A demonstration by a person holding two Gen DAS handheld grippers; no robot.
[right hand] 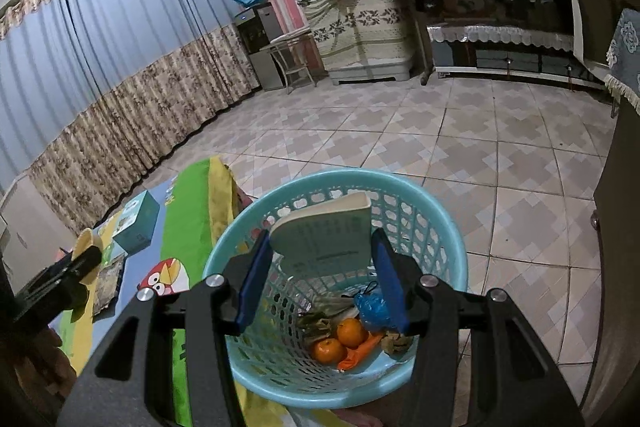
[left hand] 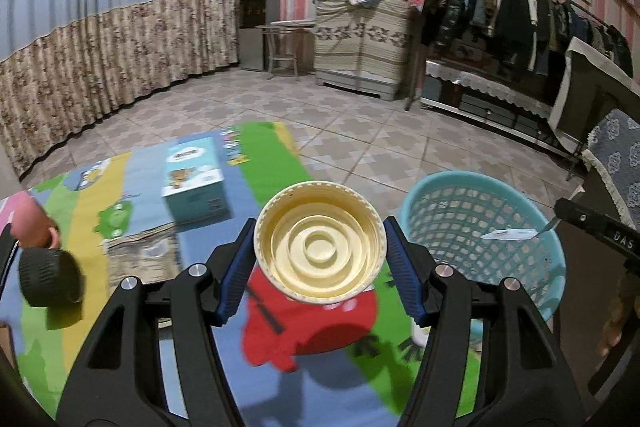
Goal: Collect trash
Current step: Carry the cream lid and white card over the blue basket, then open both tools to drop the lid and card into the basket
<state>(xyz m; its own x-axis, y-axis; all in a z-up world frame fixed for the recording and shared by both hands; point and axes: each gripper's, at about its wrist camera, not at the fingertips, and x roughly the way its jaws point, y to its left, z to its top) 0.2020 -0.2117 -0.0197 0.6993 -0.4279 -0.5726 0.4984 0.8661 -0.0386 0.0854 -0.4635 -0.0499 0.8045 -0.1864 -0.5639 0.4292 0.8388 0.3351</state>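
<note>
My left gripper [left hand: 320,251] is shut on a cream plastic lid [left hand: 320,241], held above the colourful play mat [left hand: 280,339], left of the light blue trash basket [left hand: 460,195]. My right gripper [right hand: 320,267] is shut on a pale green flat card packet [right hand: 324,231], held over the basket's [right hand: 452,247] opening. Inside the basket lie two oranges [right hand: 340,341], orange peel, a blue bag [right hand: 372,307] and other scraps. The right gripper with its packet [left hand: 510,235] shows at the right of the left wrist view. The left gripper with the lid [right hand: 82,247] shows at the left of the right wrist view.
A teal tissue box [left hand: 196,179] and a flat patterned item [left hand: 144,255] lie on the mat. A black ribbed cylinder [left hand: 50,277] stands at the mat's left. Tiled floor [right hand: 500,155], a clothes rack [left hand: 520,7], a covered cabinet [left hand: 360,43] and curtains [left hand: 100,67] surround the area.
</note>
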